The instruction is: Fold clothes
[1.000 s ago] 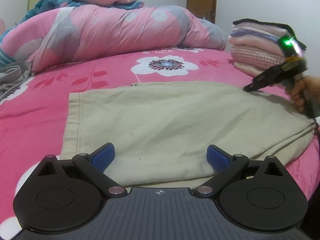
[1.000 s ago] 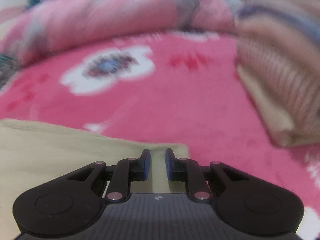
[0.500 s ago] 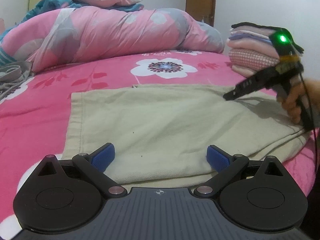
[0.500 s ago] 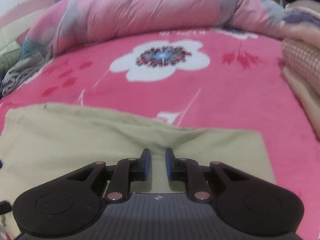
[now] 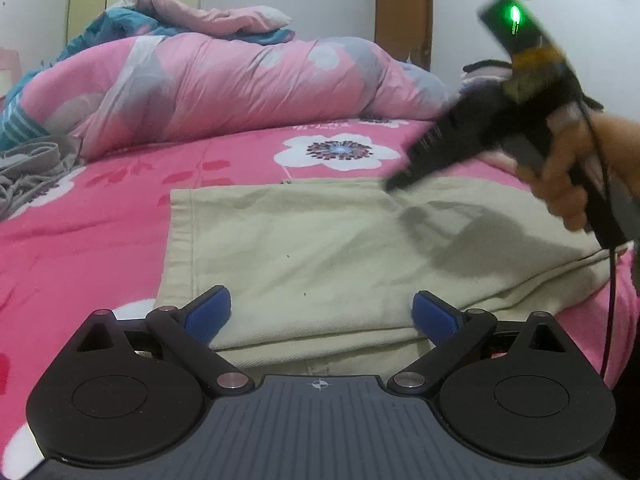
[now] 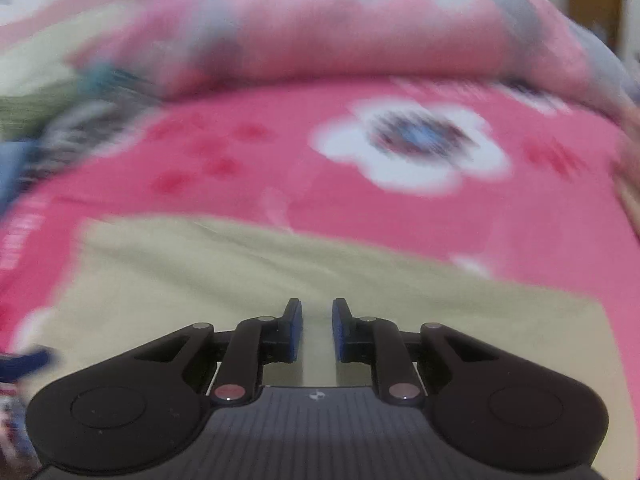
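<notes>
Right gripper (image 5: 394,184), jaws nearly closed on nothing, has risen above the beige garment (image 5: 320,248); left gripper (image 5: 320,314) stays wide open

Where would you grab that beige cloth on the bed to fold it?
Probably at its near folded edge, coming in low from the front: the beige cloth lies flat on the pink bedsheet, and the left gripper already sits there, fingers open wide around that edge.
</notes>
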Motion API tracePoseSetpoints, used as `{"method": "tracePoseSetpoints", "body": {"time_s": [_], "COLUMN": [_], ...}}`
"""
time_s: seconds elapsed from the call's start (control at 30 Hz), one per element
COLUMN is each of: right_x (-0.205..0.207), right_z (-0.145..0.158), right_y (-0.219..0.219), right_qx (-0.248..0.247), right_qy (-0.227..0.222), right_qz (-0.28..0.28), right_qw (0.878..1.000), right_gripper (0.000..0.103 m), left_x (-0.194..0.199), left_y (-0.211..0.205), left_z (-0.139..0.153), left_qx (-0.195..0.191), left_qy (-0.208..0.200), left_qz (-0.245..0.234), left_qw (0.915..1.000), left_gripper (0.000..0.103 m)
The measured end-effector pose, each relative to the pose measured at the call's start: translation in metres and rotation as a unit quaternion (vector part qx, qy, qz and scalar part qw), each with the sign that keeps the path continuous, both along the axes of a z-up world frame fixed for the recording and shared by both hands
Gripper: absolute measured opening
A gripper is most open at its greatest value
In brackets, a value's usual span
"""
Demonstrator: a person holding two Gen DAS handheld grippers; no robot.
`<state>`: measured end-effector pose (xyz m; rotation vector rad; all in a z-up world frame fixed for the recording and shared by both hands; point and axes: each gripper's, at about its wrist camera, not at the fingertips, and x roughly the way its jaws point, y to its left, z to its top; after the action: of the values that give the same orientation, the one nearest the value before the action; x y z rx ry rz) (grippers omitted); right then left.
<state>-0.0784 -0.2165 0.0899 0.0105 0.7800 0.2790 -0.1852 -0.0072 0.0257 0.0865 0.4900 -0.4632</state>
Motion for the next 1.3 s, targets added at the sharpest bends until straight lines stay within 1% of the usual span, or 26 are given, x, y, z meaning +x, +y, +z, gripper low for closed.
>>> {"method": "tracePoseSetpoints", "body": {"time_s": [0.03, 0.07, 0.17, 0.23, 0.27, 0.3, 0.37, 0.4, 0.47, 0.5, 0.6, 0.63, 0.73, 0.77, 0.8, 0.87, 0.9, 0.97, 1.0, 1.03, 1.1, 1.13, 1.23, 1.3], "right_x": [-0.002, 0.0, 0.025, 0.028, 0.03, 0.027, 0.017, 0.019, 0.026, 0.035, 0.069, 0.075, 0.084, 0.082, 0.079, 0.079, 0.082, 0.084, 0.082, 0.078, 0.054, 0.04, -0.018, -0.06], "right_z": [0.005, 0.004, -0.034, -0.033, -0.023, -0.01, 0.013, 0.017, 0.016, 0.008, -0.027, -0.027, -0.01, -0.003, 0.001, 0.0, -0.008, -0.018, -0.014, -0.006, 0.015, 0.026, 0.048, 0.049], "right_y": [0.007, 0.015, 0.034, 0.039, 0.042, 0.047, 0.062, 0.068, 0.085, 0.093, 0.111, 0.11, 0.098, 0.099, 0.103, 0.113, 0.118, 0.125, 0.122, 0.116, 0.099, 0.089, 0.043, 0.014], "right_qx": [0.01, 0.021, 0.0, -0.013, -0.019, -0.021, -0.005, 0.008, 0.031, 0.037, 0.035, 0.051, 0.102, 0.104, 0.104, 0.092, 0.074, 0.053, 0.065, 0.072, 0.06, 0.054, 0.066, 0.055], "right_qy": [-0.009, -0.007, 0.049, 0.047, 0.054, 0.047, 0.019, 0.019, 0.026, 0.039, 0.09, 0.087, 0.071, 0.06, 0.055, 0.066, 0.076, 0.075, 0.066, 0.052, 0.005, -0.018, -0.066, -0.084], "right_qz": [0.012, 0.022, 0.037, 0.037, 0.029, 0.033, 0.075, 0.089, 0.122, 0.138, 0.15, 0.147, 0.109, 0.117, 0.134, 0.155, 0.155, 0.149, 0.14, 0.123, 0.094, 0.084, 0.05, 0.006], "right_qw": [1.0, 1.0, 0.998, 0.998, 0.998, 0.998, 0.997, 0.996, 0.992, 0.989, 0.984, 0.984, 0.986, 0.986, 0.984, 0.981, 0.982, 0.984, 0.986, 0.988, 0.994, 0.995, 0.994, 0.995], "right_gripper": [0.017, 0.017, 0.016, 0.016, 0.017, 0.017, 0.017, 0.017, 0.017, 0.017, 0.014, 0.015, 0.017, 0.017, 0.017, 0.017, 0.017, 0.015, 0.015, 0.018, 0.018, 0.018, 0.018, 0.018], "left_x": [0.0, 0.0, 0.001, 0.001, 0.0, -0.001, -0.004, -0.004, -0.005, -0.006, -0.007, -0.008, -0.011, -0.012, -0.012, -0.012, -0.011, -0.01, -0.011, -0.011, -0.012, -0.012, -0.013, -0.012], "left_y": [0.001, 0.001, 0.0, 0.002, 0.003, 0.004, 0.005, 0.005, 0.004, 0.004, 0.004, 0.005, 0.006, 0.005, 0.005, 0.005, 0.006, 0.006, 0.007, 0.007, 0.008, 0.009, 0.011, 0.011], "left_z": [-0.001, -0.001, -0.004, -0.004, -0.003, -0.003, -0.004, -0.004, -0.004, -0.004, -0.004, -0.004, -0.004, -0.004, -0.004, -0.004, -0.004, -0.004, -0.003, -0.003, -0.002, 0.0, 0.007, 0.014], "left_qx": [-0.003, -0.002, -0.002, -0.003, -0.005, -0.006, -0.006, -0.005, -0.002, -0.001, 0.002, -0.002, -0.003, -0.001, 0.001, 0.001, 0.001, 0.0, -0.002, -0.003, -0.005, -0.006, -0.01, -0.01], "left_qy": [-0.001, -0.002, -0.005, -0.004, -0.003, -0.003, -0.004, -0.005, -0.005, -0.005, -0.006, -0.005, -0.006, -0.008, -0.009, -0.007, -0.007, -0.006, -0.005, -0.004, -0.002, 0.0, 0.006, 0.008], "left_qz": [-0.002, -0.003, -0.006, -0.011, -0.013, -0.015, -0.016, -0.016, -0.016, -0.016, -0.016, -0.016, -0.017, -0.019, -0.02, -0.021, -0.021, -0.022, -0.023, -0.023, -0.024, -0.024, -0.02, -0.016], "left_qw": [1.0, 1.0, 1.0, 0.9999, 0.9999, 0.9999, 0.9998, 0.9998, 0.9999, 0.9999, 0.9999, 0.9999, 0.9998, 0.9998, 0.9998, 0.9998, 0.9998, 0.9997, 0.9997, 0.9997, 0.9997, 0.9997, 0.9997, 0.9998], "left_gripper": [0.099, 0.099, 0.1, 0.1, 0.1, 0.099, 0.099, 0.099, 0.099, 0.099, 0.1, 0.1, 0.1, 0.1, 0.1, 0.1, 0.1, 0.1, 0.1, 0.1, 0.1, 0.1, 0.1, 0.1]}}
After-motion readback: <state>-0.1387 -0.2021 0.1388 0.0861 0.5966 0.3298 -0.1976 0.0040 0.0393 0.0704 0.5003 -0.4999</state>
